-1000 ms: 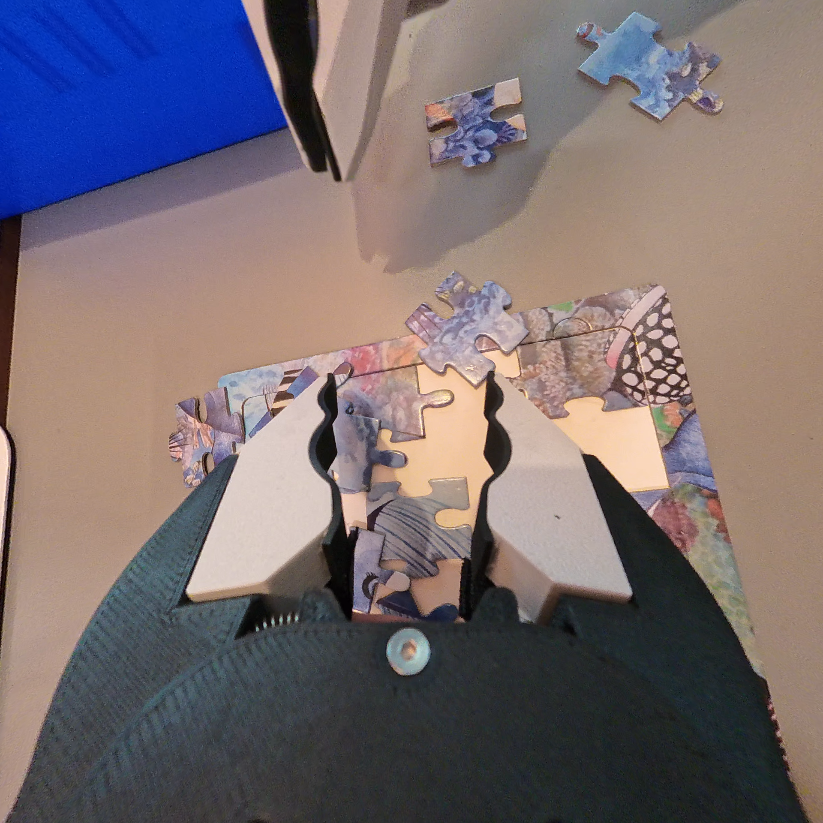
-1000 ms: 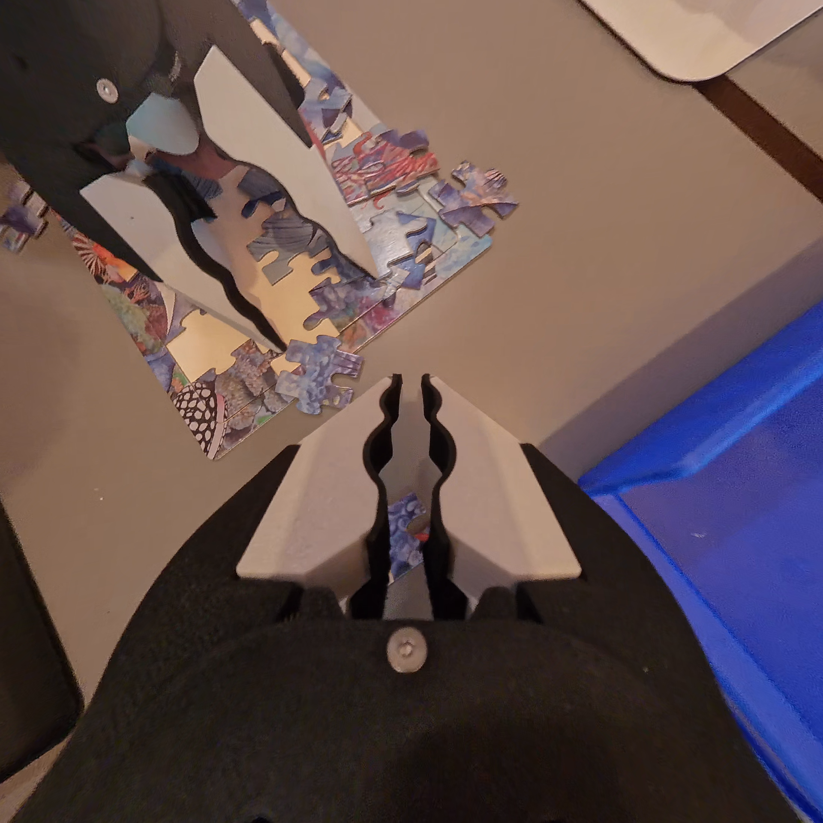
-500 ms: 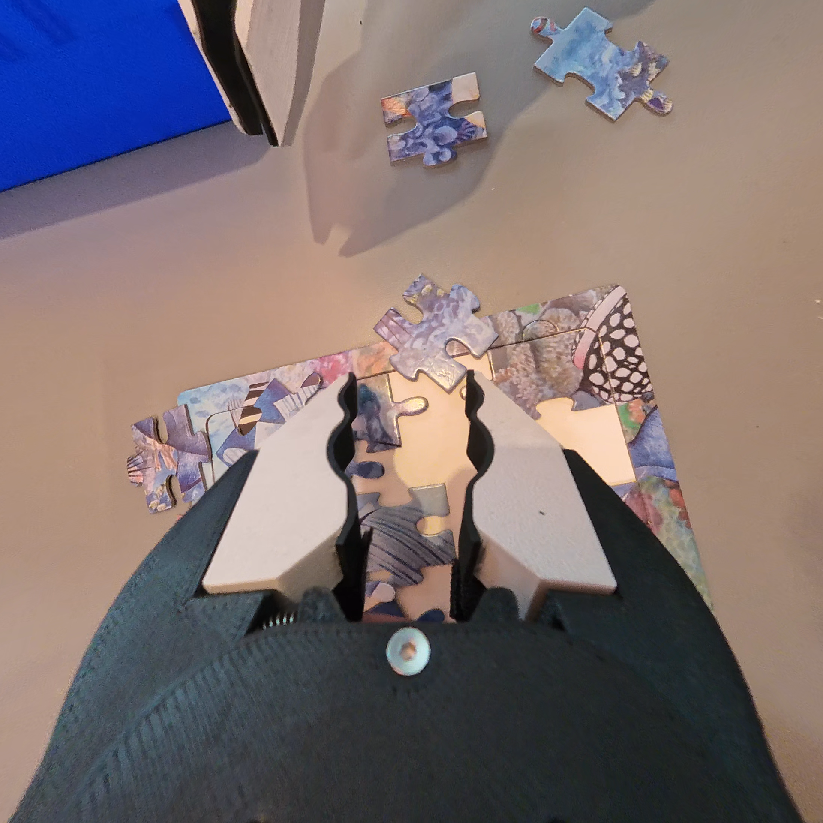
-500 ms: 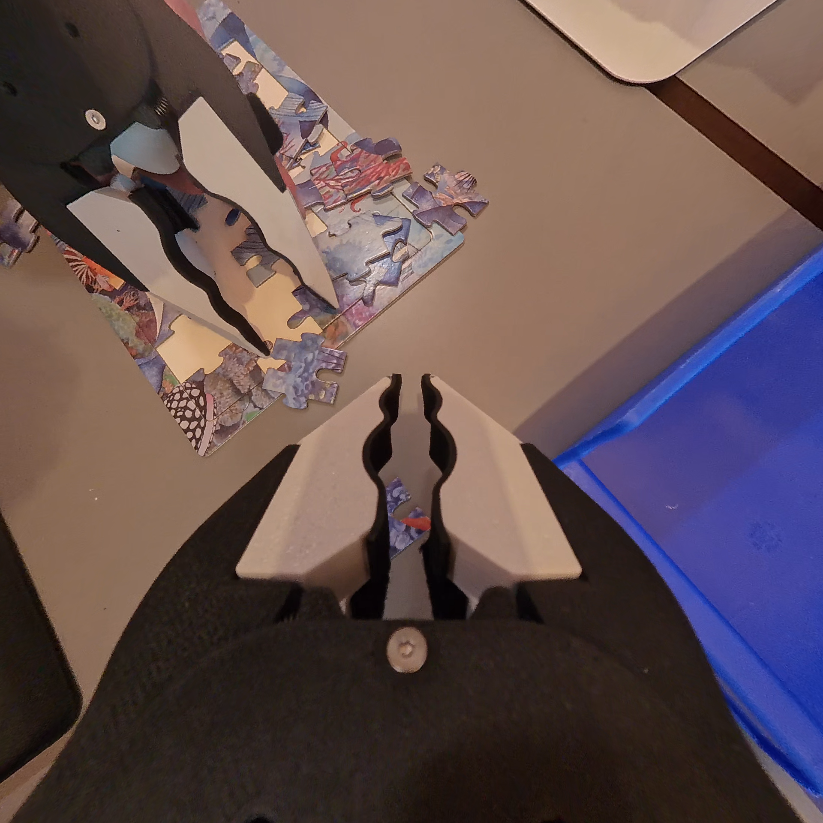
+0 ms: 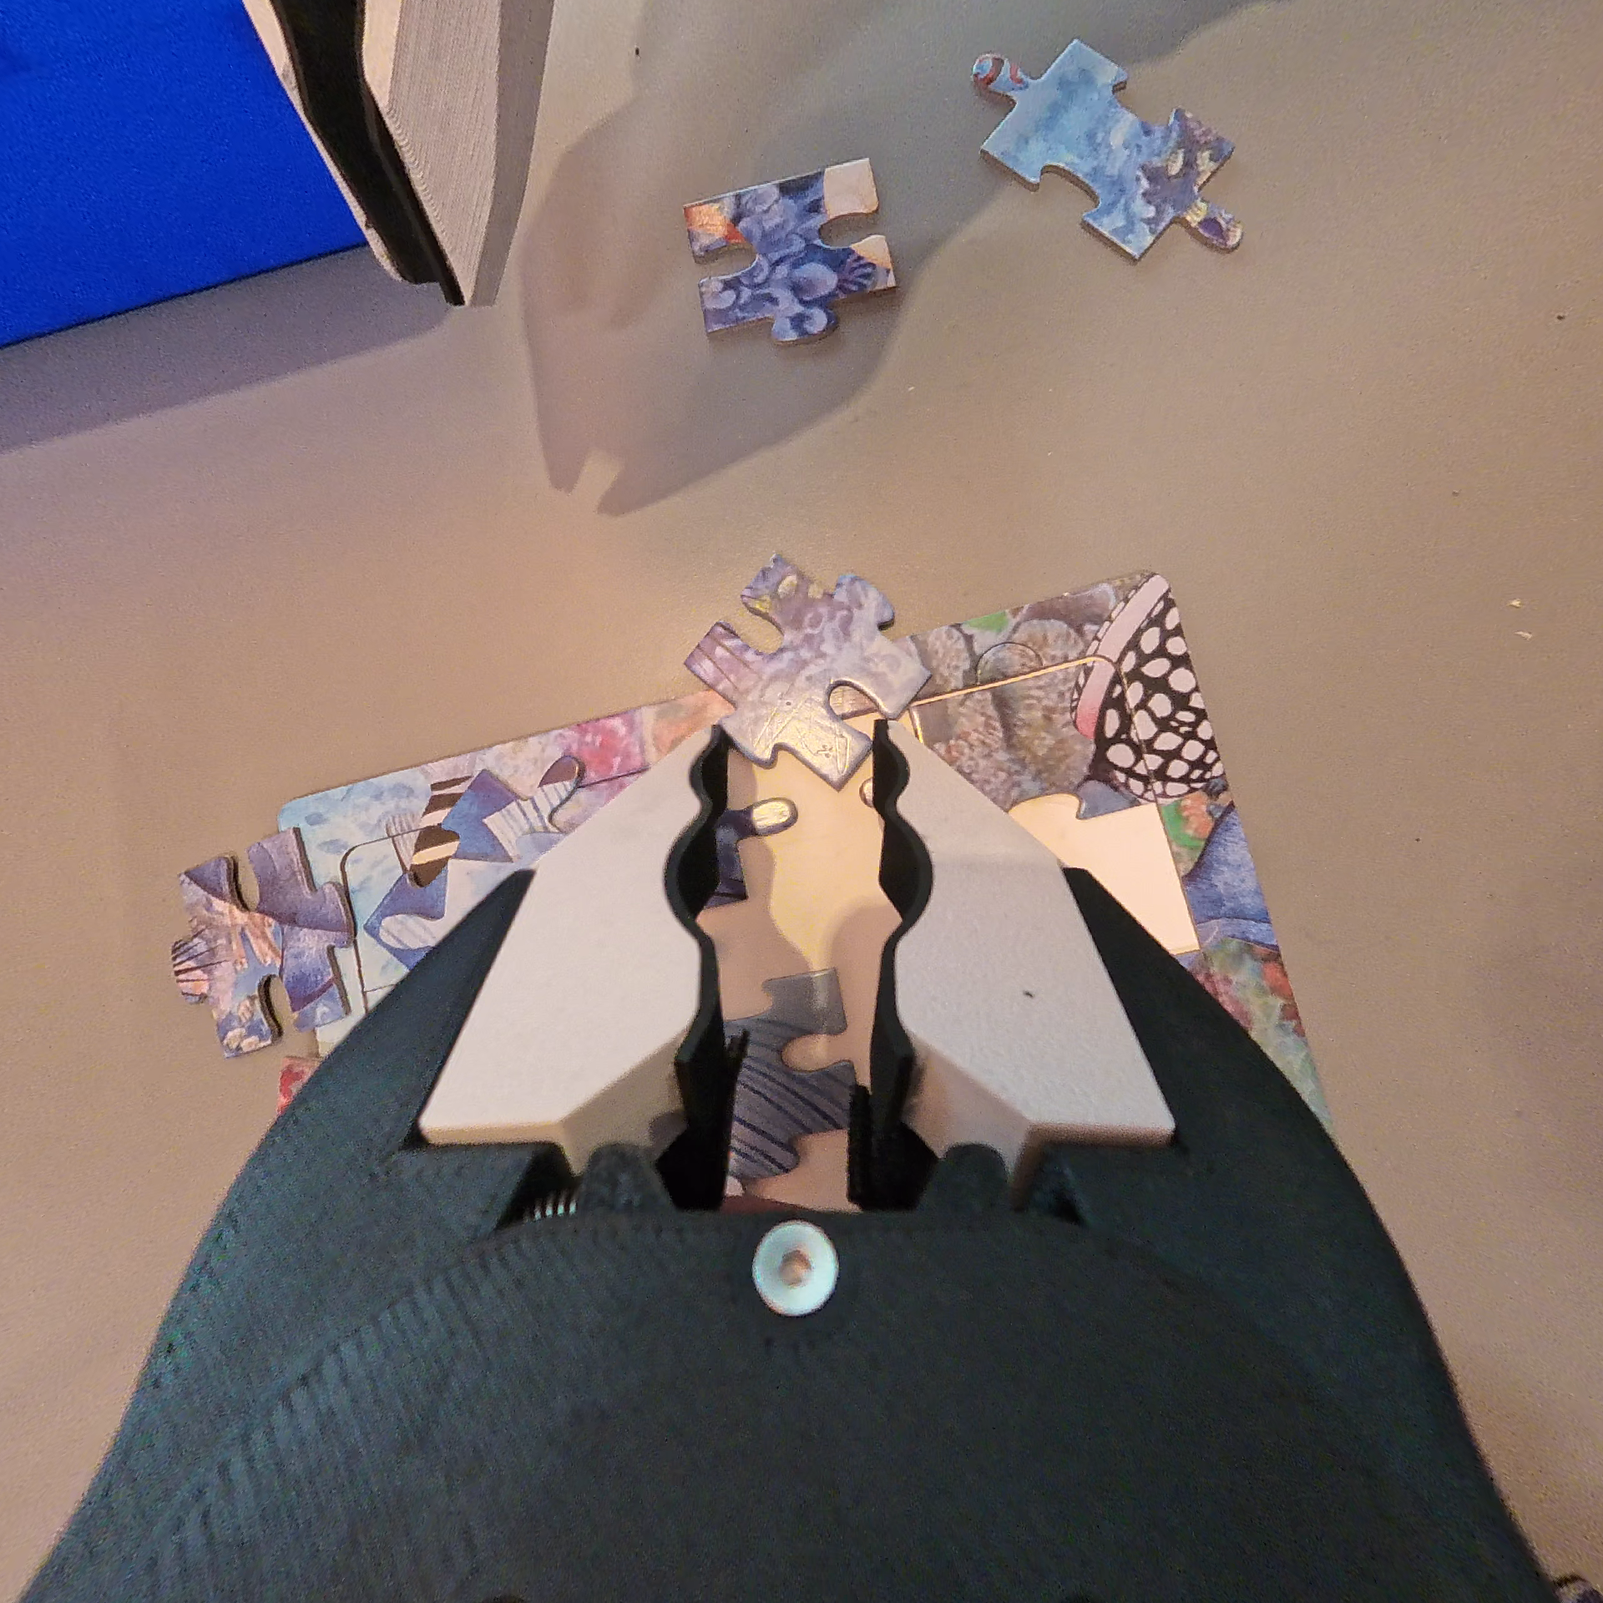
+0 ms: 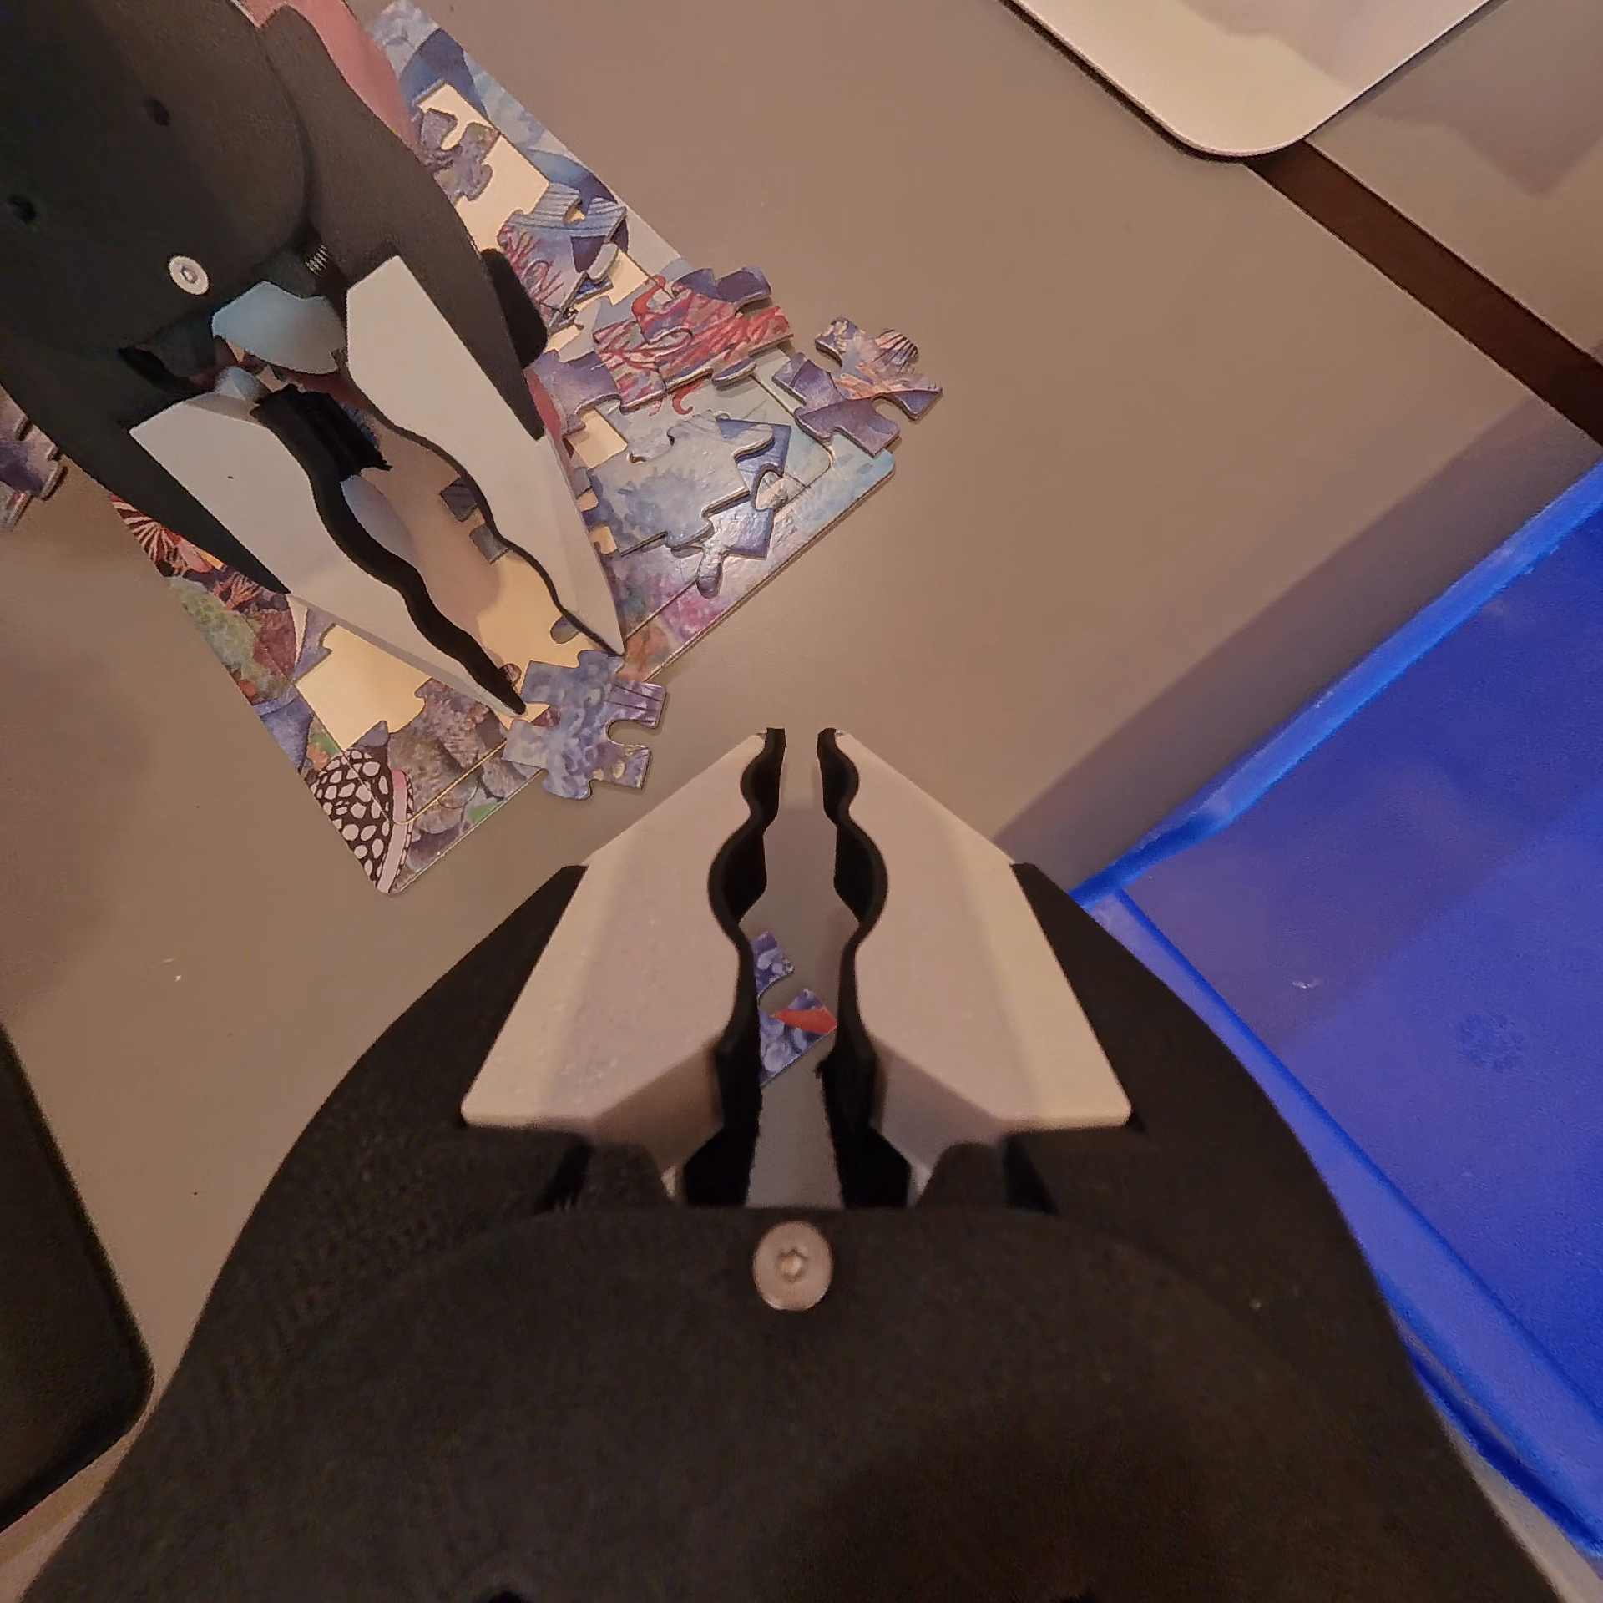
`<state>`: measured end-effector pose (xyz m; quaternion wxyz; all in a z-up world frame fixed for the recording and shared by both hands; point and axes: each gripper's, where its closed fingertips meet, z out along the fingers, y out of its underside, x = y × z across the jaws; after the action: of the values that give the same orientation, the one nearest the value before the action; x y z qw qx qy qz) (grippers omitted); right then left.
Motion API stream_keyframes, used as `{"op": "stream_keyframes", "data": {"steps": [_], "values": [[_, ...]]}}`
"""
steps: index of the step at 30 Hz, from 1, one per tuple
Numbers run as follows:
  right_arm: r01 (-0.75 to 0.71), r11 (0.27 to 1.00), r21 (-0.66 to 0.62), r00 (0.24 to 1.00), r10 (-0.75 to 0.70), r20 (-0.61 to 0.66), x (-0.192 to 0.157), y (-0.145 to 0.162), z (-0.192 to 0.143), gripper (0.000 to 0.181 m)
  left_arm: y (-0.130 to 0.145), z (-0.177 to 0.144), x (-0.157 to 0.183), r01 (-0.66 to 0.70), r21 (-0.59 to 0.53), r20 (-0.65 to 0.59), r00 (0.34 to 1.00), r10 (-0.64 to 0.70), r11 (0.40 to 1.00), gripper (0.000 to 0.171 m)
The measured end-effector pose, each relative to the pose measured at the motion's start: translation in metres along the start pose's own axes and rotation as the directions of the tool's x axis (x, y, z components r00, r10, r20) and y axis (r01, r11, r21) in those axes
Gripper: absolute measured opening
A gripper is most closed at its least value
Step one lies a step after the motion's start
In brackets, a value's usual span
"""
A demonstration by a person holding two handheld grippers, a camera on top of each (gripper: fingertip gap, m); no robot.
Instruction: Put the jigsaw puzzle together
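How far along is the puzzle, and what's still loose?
Partly done: several pieces sit in the puzzle tray, with bare gaps mid-tray. The left gripper, open, hovers at a loose purple piece on the tray edge. Left: two pieces on the table, another at the tray's left edge.

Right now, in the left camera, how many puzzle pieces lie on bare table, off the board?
2: a purple piece beyond the board, and a light blue piece farther right. More may lie out of frame.
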<state>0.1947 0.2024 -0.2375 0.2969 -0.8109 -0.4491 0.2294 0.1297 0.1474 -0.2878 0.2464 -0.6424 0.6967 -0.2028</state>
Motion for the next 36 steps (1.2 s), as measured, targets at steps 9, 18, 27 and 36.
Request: {"op": "stream_keyframes", "data": {"steps": [9, 18, 27, 36], "values": [[0.002, 1.0, -0.002, 1.0, -0.002, 0.005, -0.001, 0.0, 0.001, 0.007, -0.002, 0.001, 0.0, -0.017, 0.001, -0.004, 1.0, 0.017, 1.0, 0.029], [0.005, 1.0, -0.001, 1.0, -0.004, 0.007, -0.001, 0.0, 0.0, 0.007, -0.011, 0.006, 0.003, -0.035, 0.005, -0.01, 0.999, 0.035, 0.999, 0.024], [0.01, 1.0, -0.003, 1.0, -0.01, 0.012, -0.004, -0.001, 0.002, 0.007, -0.035, 0.026, 0.017, -0.079, 0.002, -0.039, 0.996, 0.079, 0.997, 0.013], [0.013, 1.0, 0.003, 1.0, -0.013, 0.014, -0.005, -0.002, 0.0, 0.008, -0.038, 0.012, 0.003, -0.068, 0.016, 0.024, 0.997, 0.068, 0.998, 0.036]]}}
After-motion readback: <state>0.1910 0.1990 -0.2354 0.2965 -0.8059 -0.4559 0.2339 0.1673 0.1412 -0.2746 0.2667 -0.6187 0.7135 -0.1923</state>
